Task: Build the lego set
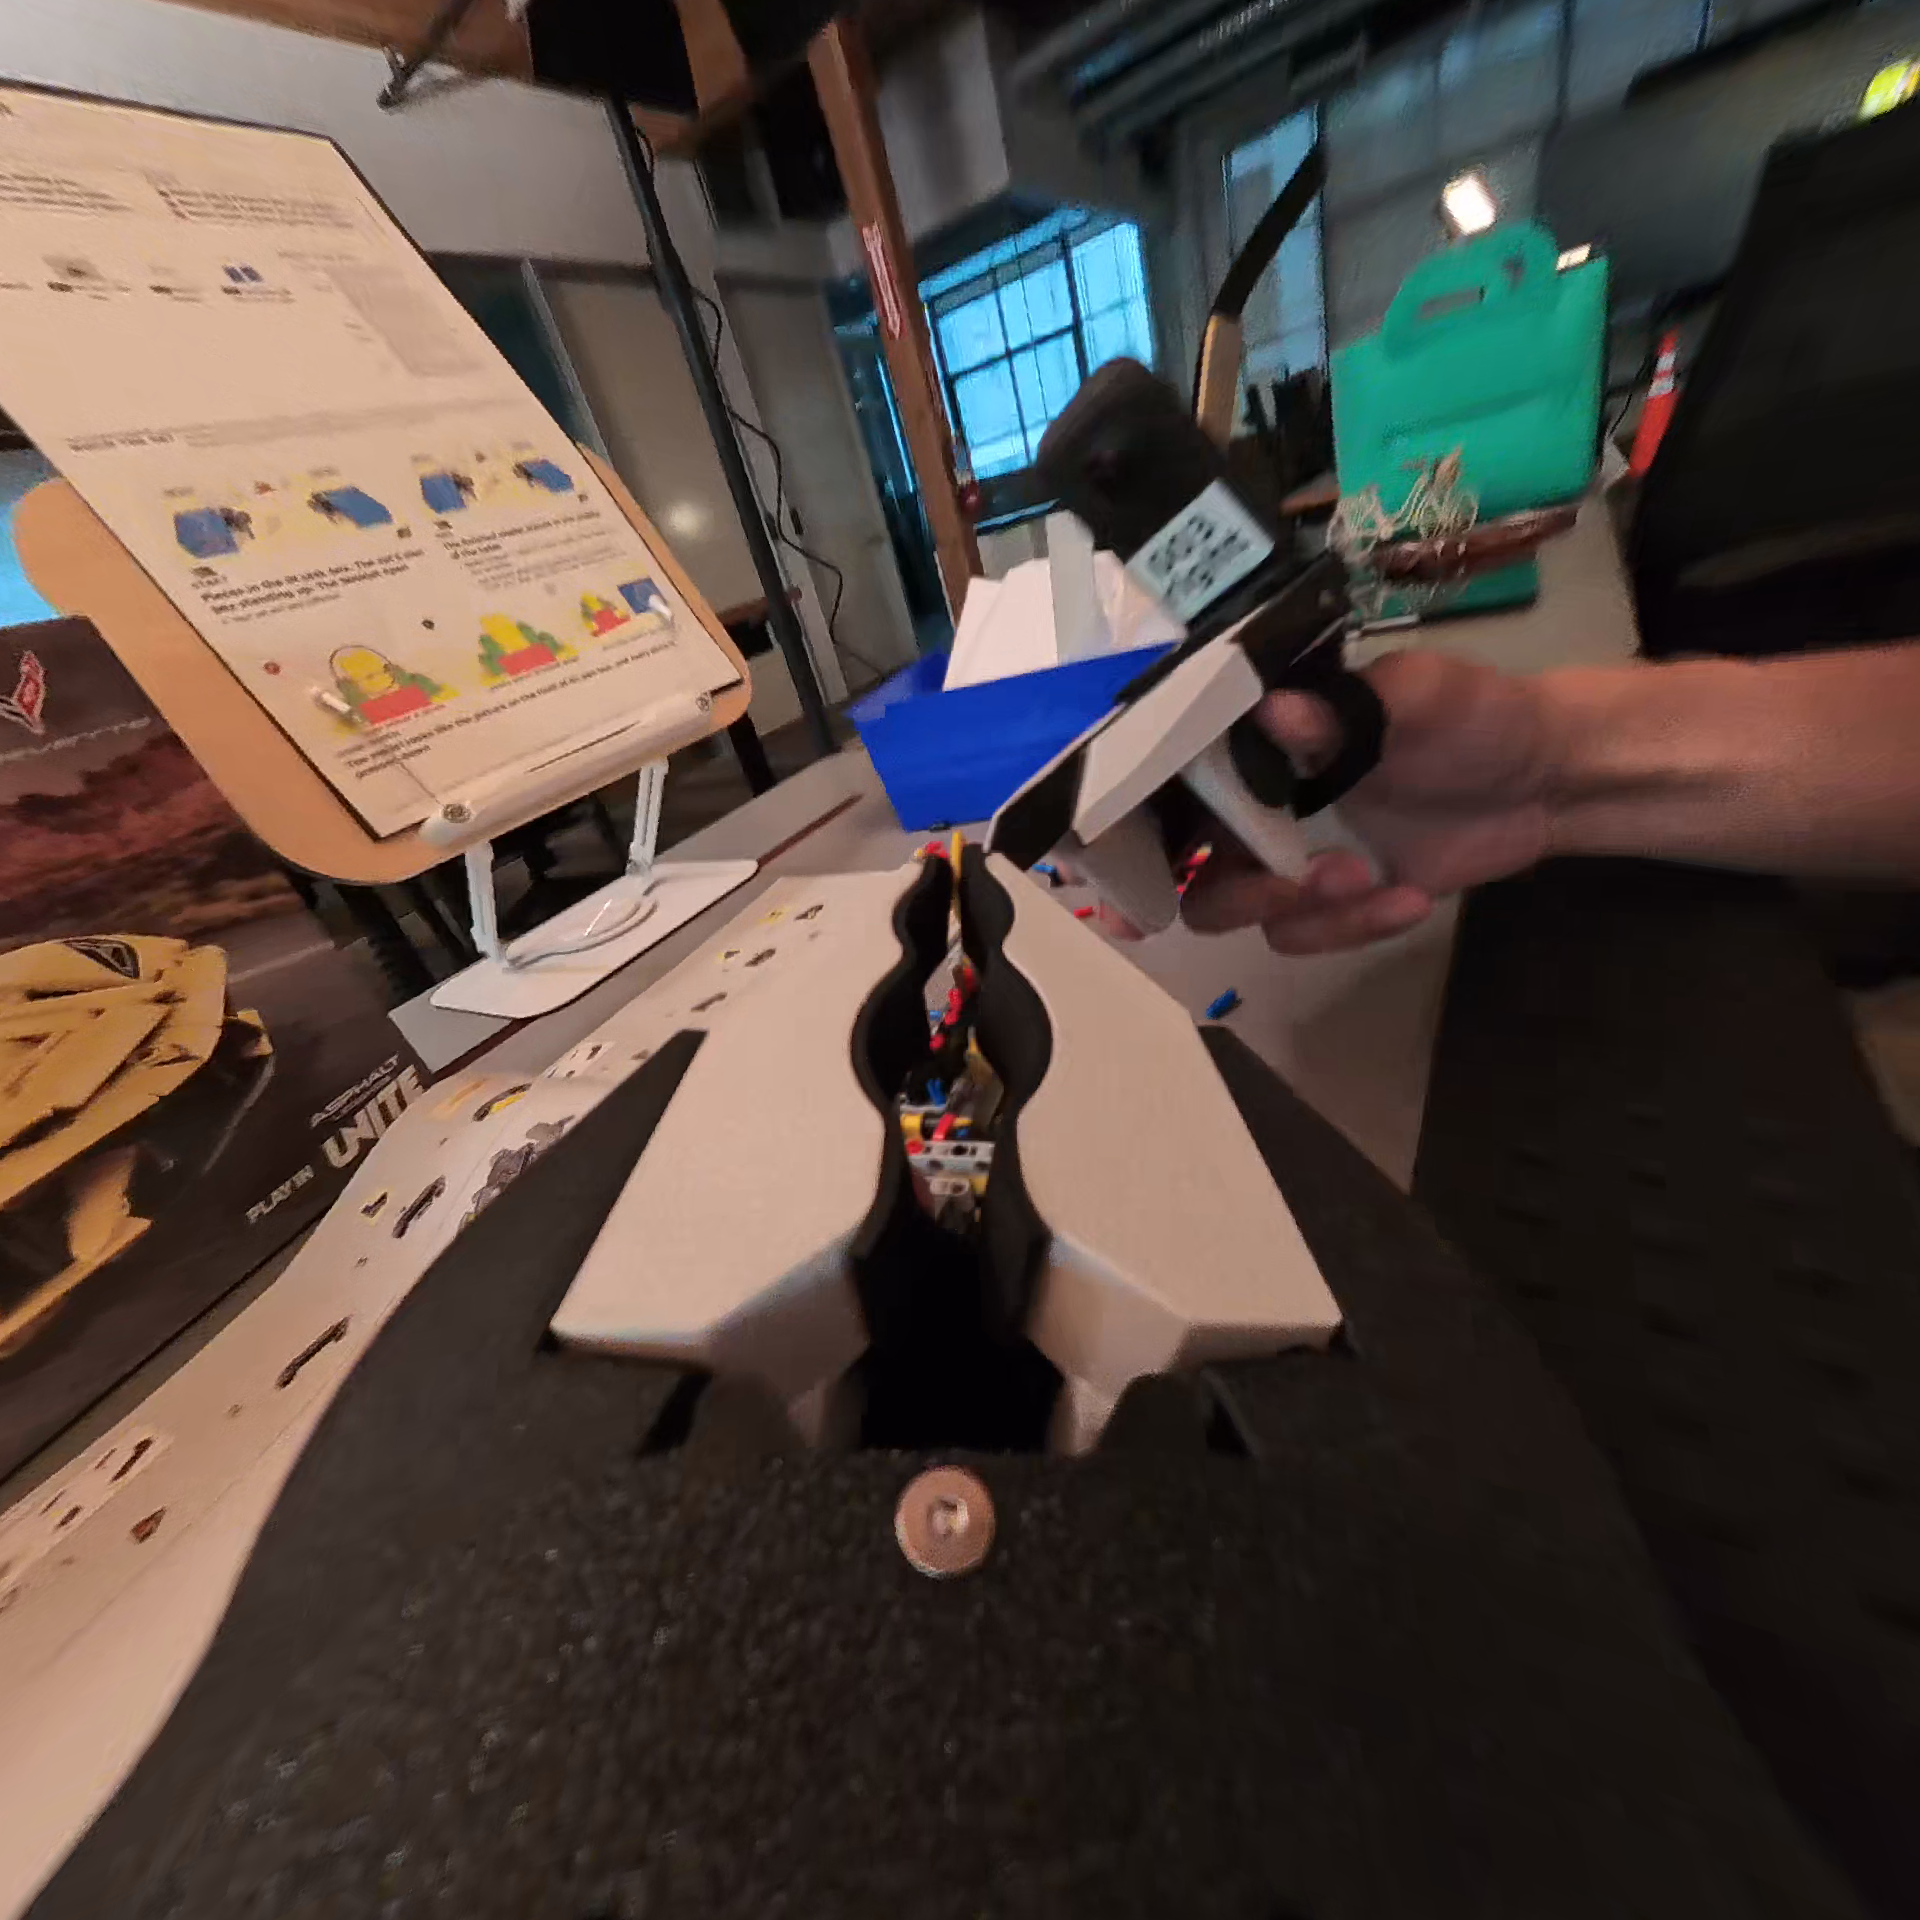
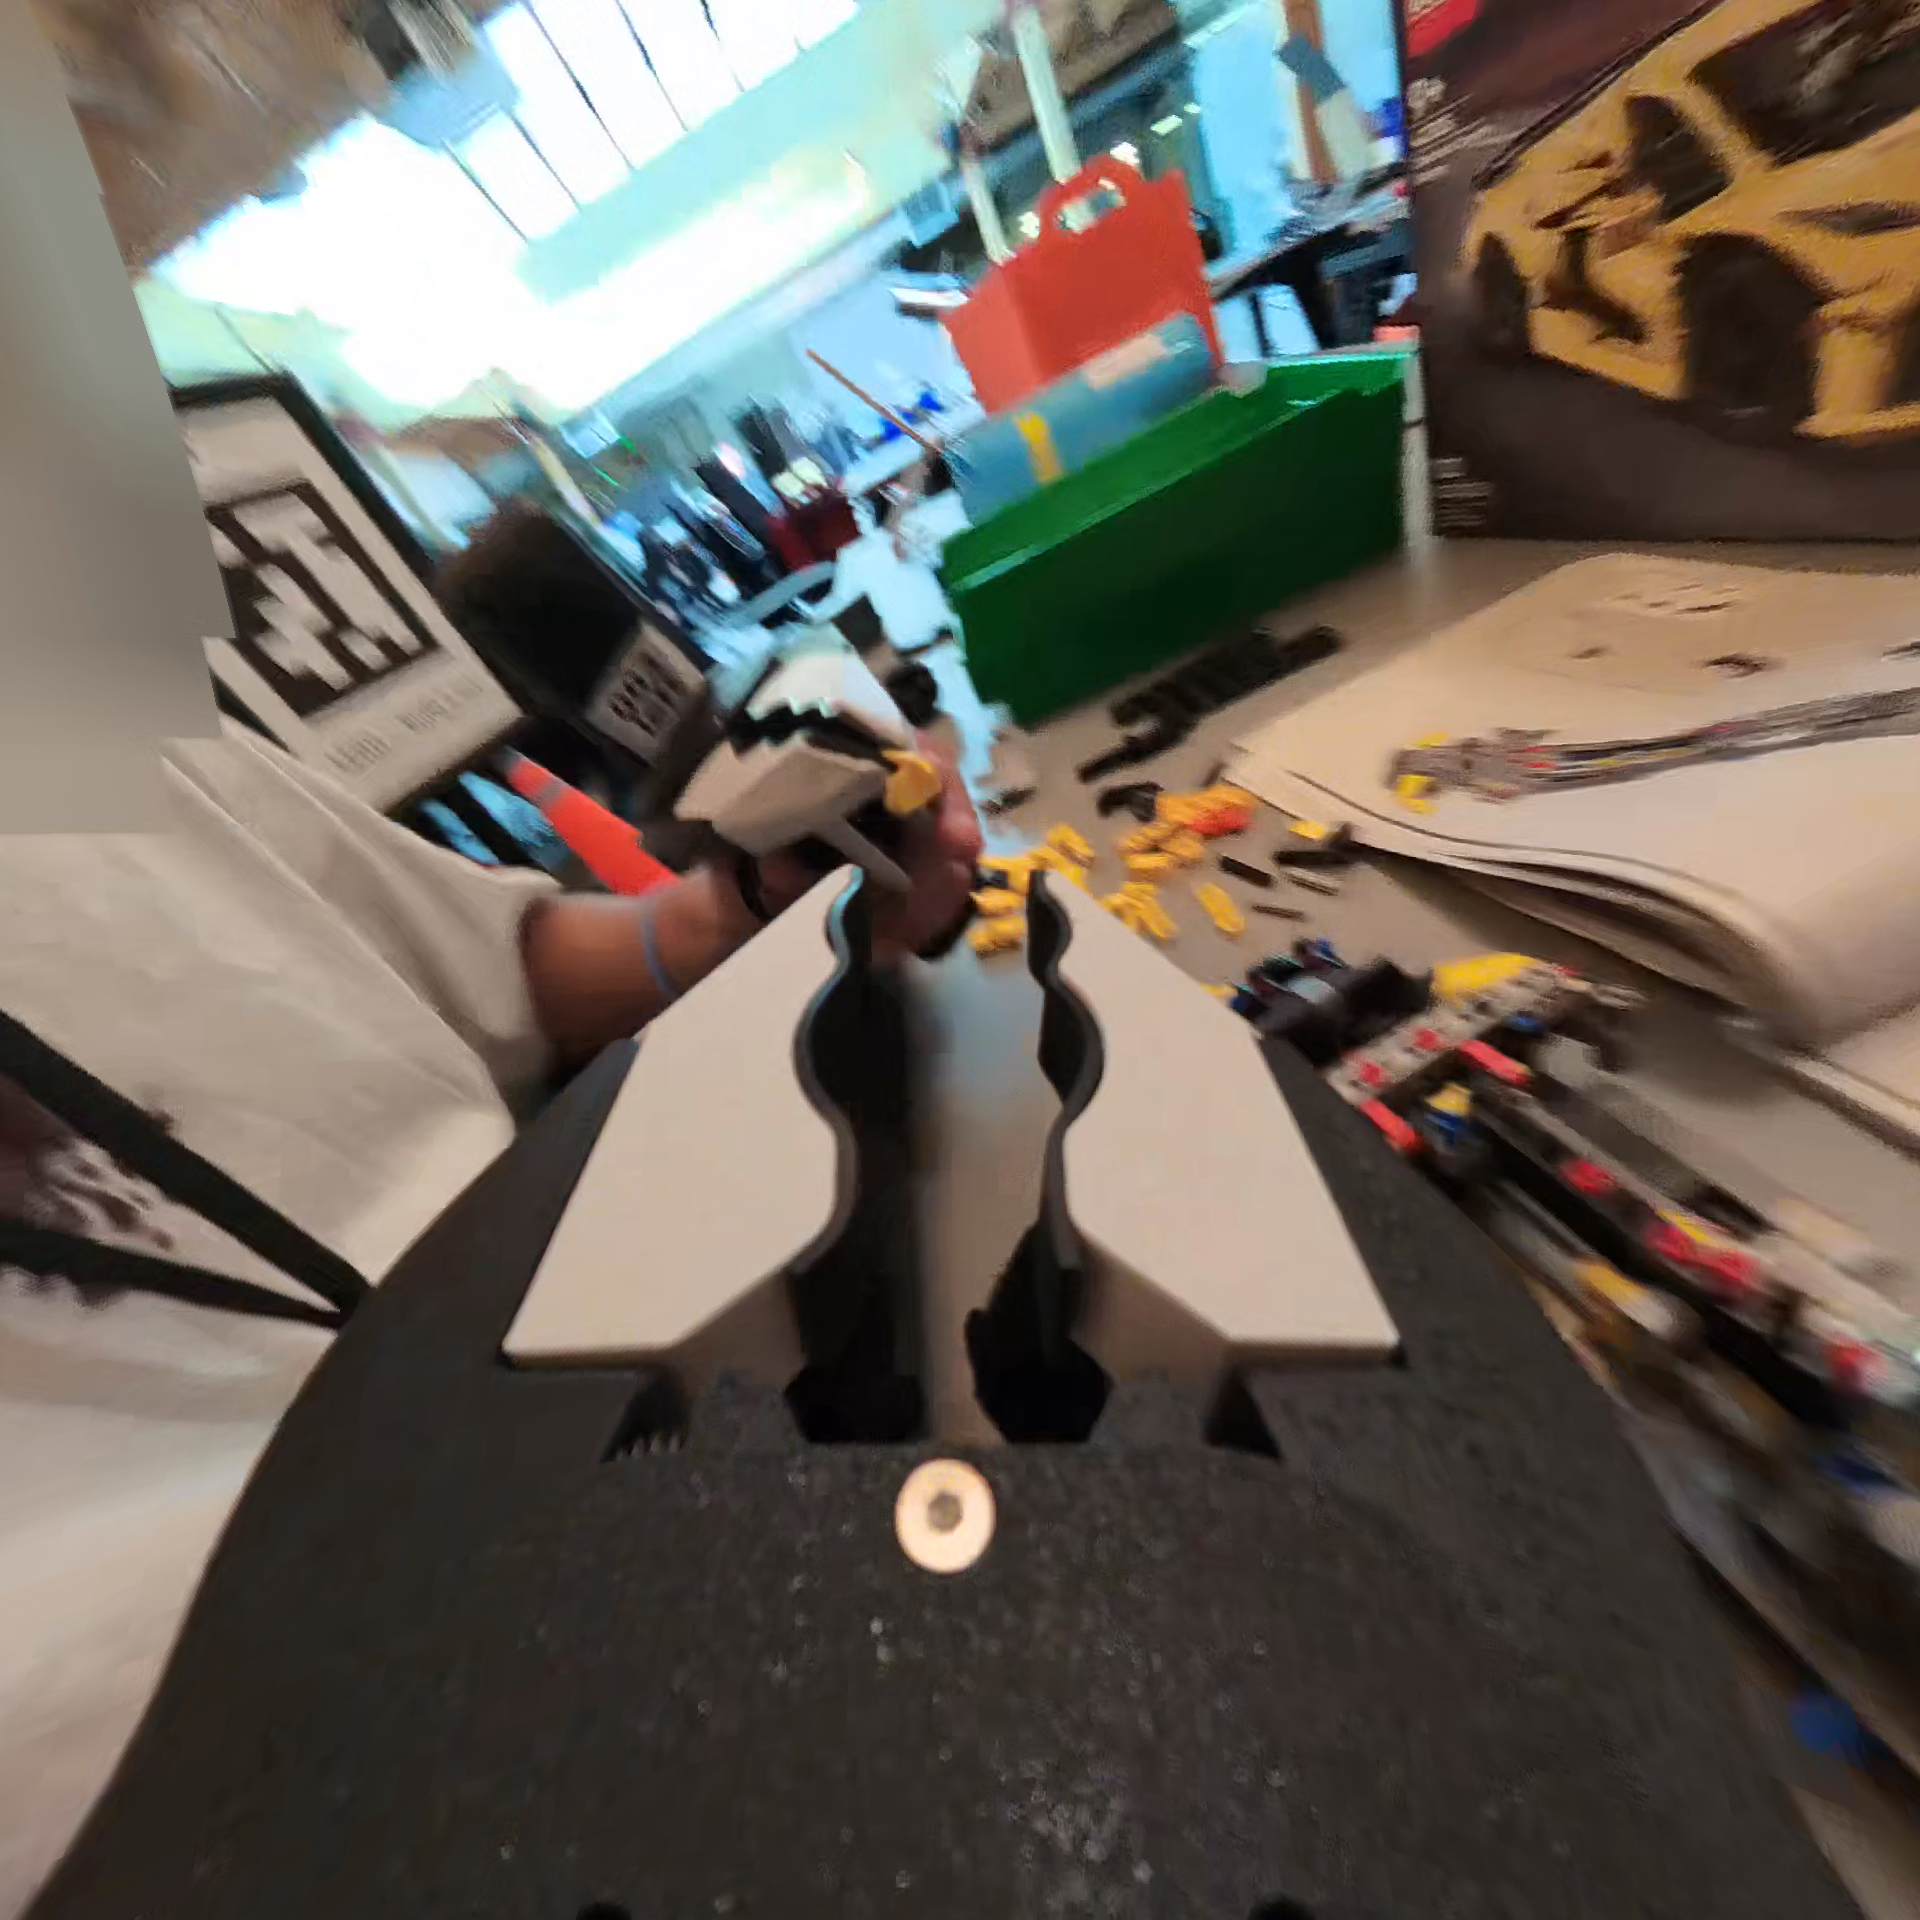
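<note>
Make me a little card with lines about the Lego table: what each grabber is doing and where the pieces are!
Left gripper: shut on a small yellow piece
Right gripper: open, nothing in it
Loose pieces: yellow and black, scattered on the table
Model: partly built, next to the booklet
Booklet: lying open on the table
Box: standing behind the booklet, yellow car pictured on it
Bins: one green bin, one blue bin

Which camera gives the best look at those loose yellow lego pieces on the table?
The right wrist view. The loose yellow pieces lie scattered in the open on the table, beyond its claw. In the left wrist view, that claw's own fingers hide them.
</note>
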A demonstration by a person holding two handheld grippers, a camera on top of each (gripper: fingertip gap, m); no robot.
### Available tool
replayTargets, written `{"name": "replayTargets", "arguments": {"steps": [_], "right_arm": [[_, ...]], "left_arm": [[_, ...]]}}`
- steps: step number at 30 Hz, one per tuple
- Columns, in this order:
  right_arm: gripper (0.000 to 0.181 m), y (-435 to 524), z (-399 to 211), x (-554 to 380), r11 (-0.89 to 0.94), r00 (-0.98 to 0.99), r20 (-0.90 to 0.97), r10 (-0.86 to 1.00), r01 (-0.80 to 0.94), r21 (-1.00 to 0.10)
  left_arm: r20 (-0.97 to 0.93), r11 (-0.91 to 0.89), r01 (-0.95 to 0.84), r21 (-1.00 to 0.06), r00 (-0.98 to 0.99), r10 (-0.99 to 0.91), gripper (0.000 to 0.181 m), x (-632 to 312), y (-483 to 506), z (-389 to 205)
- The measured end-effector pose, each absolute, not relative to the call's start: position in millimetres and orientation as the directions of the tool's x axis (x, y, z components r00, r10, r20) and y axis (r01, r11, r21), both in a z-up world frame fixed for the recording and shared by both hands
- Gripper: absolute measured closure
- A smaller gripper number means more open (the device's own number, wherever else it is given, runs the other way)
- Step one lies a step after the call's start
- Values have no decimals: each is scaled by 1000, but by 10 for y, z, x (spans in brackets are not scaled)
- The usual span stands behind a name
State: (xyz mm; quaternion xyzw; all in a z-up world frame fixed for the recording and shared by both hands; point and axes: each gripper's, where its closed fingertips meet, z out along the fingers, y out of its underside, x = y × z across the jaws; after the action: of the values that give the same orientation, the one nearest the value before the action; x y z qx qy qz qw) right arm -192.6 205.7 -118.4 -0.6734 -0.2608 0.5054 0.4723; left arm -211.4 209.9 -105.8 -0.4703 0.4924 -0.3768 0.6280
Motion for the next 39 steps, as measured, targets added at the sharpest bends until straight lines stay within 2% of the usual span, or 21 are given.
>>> {"name": "replayTargets", "arguments": {"steps": [3, 9, 10, 11, 15, 17, 22, 24, 26, 29, 31, 34, 39], "right_arm": [[158, 2082, -1014, -2076, -556, 164, -609, 776, -280, -783], [166, 2034, -1046, -2129, -718, 25, -753, 657, -284, -636], [175, 2017, -1065, -2129, -735, 13, -767, 641, -279, -619], [175, 2025, -1084, -2117, -745, 18, -780, 625, -286, -603], [172, 2043, -1151, -2073, -713, 88, -760, 644, -292, -638], [168, 2023, -1165, -2070, -734, 63, -776, 628, -284, -617], [173, 2021, -1196, -2096, -748, 60, -789, 611, -280, -601], [174, 2065, -1245, -2082, -730, 125, -776, 618, -275, -625], [174, 2132, -1306, -2062, -667, 255, -717, 649, -263, -697], [174, 2214, -1370, -2017, -504, 492, -516, 701, -170, -847], [173, 2220, -1379, -2012, -410, 593, -371, 714, -75, -909], [173, 2207, -1380, -2032, -331, 660, -222, 718, 42, -943], [173, 2188, -1479, -2062, -332, 683, -132, 718, 169, -928]], "left_arm": [[-283, 300, 35, -953, 238, -929, 181, -2162, 2084, -1011], [-558, 564, -64, -823, 270, -785, 181, -2106, 1966, -1070], [-591, 594, -82, -800, 275, -758, 181, -2093, 1955, -1082], [-613, 611, -104, -785, 278, -740, 181, -2082, 1961, -1103], [-645, 632, -150, -760, 287, -708, 181, -2056, 1989, -1149], [-660, 648, -150, -746, 296, -691, 181, -2060, 1992, -1125], [-672, 654, -171, -737, 287, -683, 181, -2044, 1990, -1170], [-656, 624, -205, -754, 287, -698, 181, -2040, 2038, -1220], [-633, 581, -250, -774, 283, -721, 180, -2025, 2092, -1294], [-571, 500, -294, -814, 258, -779, 173, -2009, 2150, -1420], [-546, 470, -305, -828, 255, -798, 173, -2015, 2172, -1451], [-548, 460, -335, -822, 247, -799, 173, -2017, 2194, -1508], [-584, 485, -372, -791, 226, -779, 176, -2010, 2184, -1575]]}}
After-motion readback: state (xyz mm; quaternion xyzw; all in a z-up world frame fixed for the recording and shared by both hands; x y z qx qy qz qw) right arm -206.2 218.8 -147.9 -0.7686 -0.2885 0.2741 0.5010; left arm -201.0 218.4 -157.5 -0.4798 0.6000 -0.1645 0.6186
